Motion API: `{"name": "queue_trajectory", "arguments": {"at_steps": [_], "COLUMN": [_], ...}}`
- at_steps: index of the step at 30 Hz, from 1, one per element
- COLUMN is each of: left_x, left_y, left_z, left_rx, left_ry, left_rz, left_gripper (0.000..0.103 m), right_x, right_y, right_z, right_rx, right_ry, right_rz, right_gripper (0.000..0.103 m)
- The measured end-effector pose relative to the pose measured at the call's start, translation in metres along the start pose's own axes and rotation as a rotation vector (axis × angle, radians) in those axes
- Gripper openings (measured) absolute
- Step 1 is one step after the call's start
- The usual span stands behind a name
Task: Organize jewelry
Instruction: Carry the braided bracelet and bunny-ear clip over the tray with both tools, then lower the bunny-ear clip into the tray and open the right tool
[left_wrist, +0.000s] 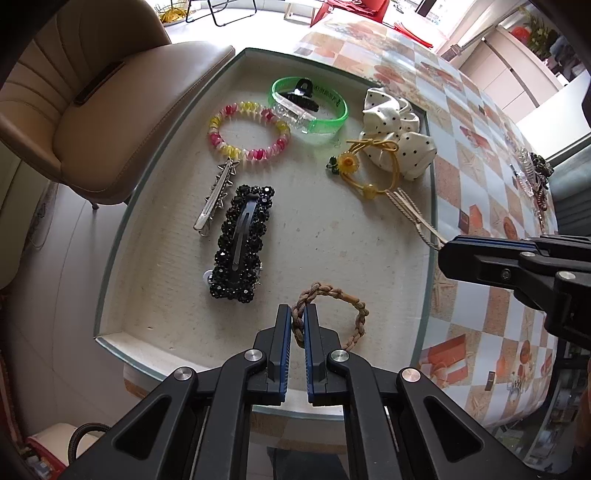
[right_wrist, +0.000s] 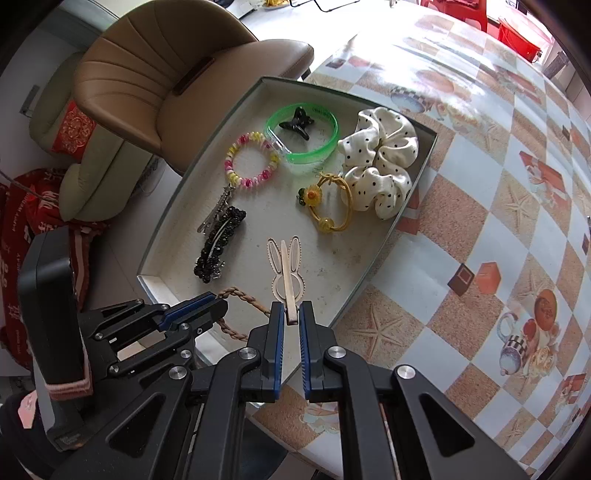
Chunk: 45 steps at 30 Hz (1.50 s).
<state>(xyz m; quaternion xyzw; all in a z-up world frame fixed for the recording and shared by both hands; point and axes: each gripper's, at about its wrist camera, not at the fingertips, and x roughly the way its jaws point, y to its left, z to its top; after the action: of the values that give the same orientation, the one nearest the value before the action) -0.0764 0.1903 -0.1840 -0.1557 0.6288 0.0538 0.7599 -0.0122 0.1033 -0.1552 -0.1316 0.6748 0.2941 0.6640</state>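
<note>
A shallow cream tray (left_wrist: 332, 236) (right_wrist: 354, 254) lies on the table and holds jewelry. My left gripper (left_wrist: 297, 314) is shut on a brown braided hair tie (left_wrist: 354, 314) over the tray's near end. The same hair tie (right_wrist: 236, 295) and the left gripper (right_wrist: 218, 306) show at lower left in the right wrist view. My right gripper (right_wrist: 291, 314) is shut on a pale rabbit-shaped hair clip (right_wrist: 286, 269) above the tray's near part. In the left wrist view the rabbit clip (left_wrist: 413, 214) juts from the right gripper (left_wrist: 448, 245) at the tray's right rim.
In the tray lie a black beaded barrette (left_wrist: 240, 240), a silver star clip (left_wrist: 216, 199), a pink-yellow bead bracelet (left_wrist: 247, 131), a green bangle (left_wrist: 314, 107) with a black claw clip (left_wrist: 303, 94), a dotted scrunchie (left_wrist: 399, 129) and a yellow flower tie (left_wrist: 365, 166). A beige chair (left_wrist: 110, 103) stands beside the table.
</note>
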Motion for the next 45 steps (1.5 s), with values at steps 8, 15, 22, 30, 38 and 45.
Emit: {"name": "queue_trajectory", "arguments": {"at_steps": [8,15,22,30,38,45], "left_x": [0.012,0.019,0.019,0.019,0.020,0.020], "left_y": [-0.002,-0.002,-0.003,-0.003,-0.003,-0.006], "left_z": [0.001,0.002,0.004,0.004,0.005,0.006], "left_rx": [-0.004,-0.008,0.006,0.001,0.006,0.008], "left_ry": [0.009,0.009,-0.003,-0.008,-0.003,0.000], "left_rz": [0.032,0.047,0.058,0.060,0.062,0.083], "left_gripper": [0.010,0.010,0.010,0.010,0.010,0.010], "right_x": [0.022,0.038,0.053,0.073,0.087,0.086], "right_y": [0.000,-0.003,-0.002,0.001,0.006,0.002], "right_z": [0.012,0.021,0.024,0.027,0.022,0.019], "right_rx": [0.007,0.033,0.041,0.061,0.071,0.076], "right_ry": [0.024,0.042,0.053,0.070,0.075,0.078], "right_rz": [0.003,-0.008,-0.022,-0.038,-0.042,-0.027], "right_gripper": [0.008,0.008,0.008,0.008,0.008,0.009]}}
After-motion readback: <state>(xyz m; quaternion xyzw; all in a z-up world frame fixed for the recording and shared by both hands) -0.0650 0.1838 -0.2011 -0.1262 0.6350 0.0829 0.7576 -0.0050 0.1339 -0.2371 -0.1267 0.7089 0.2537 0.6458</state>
